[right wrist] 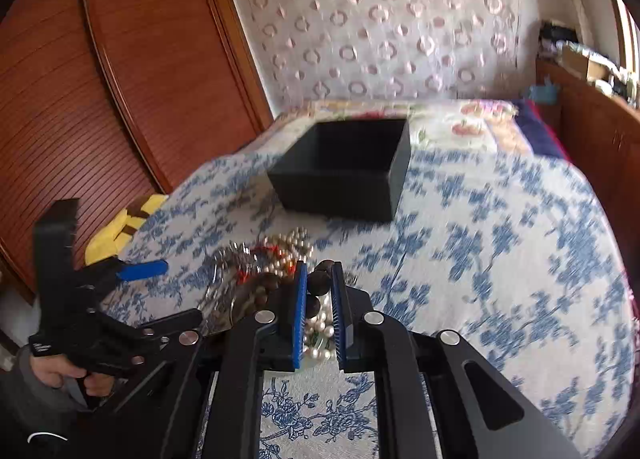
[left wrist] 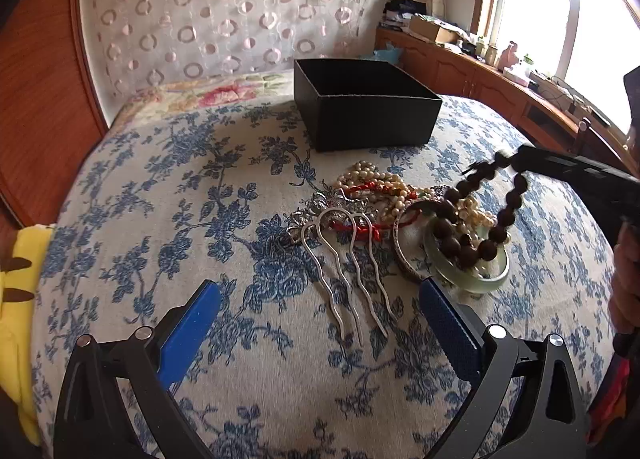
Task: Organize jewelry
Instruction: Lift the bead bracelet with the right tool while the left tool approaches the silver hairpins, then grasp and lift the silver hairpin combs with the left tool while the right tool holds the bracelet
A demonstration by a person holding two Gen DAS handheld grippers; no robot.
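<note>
A pile of jewelry lies on the blue-flowered bedspread: a silver hair comb (left wrist: 344, 275), pearl strands (left wrist: 376, 179), a red cord piece, a silver bangle (left wrist: 400, 255) and a pale green bangle (left wrist: 476, 275). An open black box (left wrist: 360, 107) stands behind the pile and also shows in the right wrist view (right wrist: 344, 175). My right gripper (right wrist: 320, 279) is shut on a dark brown bead strand (left wrist: 476, 235) and lifts one end above the pile; its beads (right wrist: 320, 283) sit between the blue pads. My left gripper (left wrist: 320, 299) is open and empty, low over the bedspread just before the comb.
A wooden wardrobe (right wrist: 120, 99) stands at the left. A yellow cloth (left wrist: 20, 319) lies at the bed's left edge. A patterned curtain (left wrist: 224, 11) hangs behind. A cluttered wooden cabinet (left wrist: 480, 63) runs under the window at the right.
</note>
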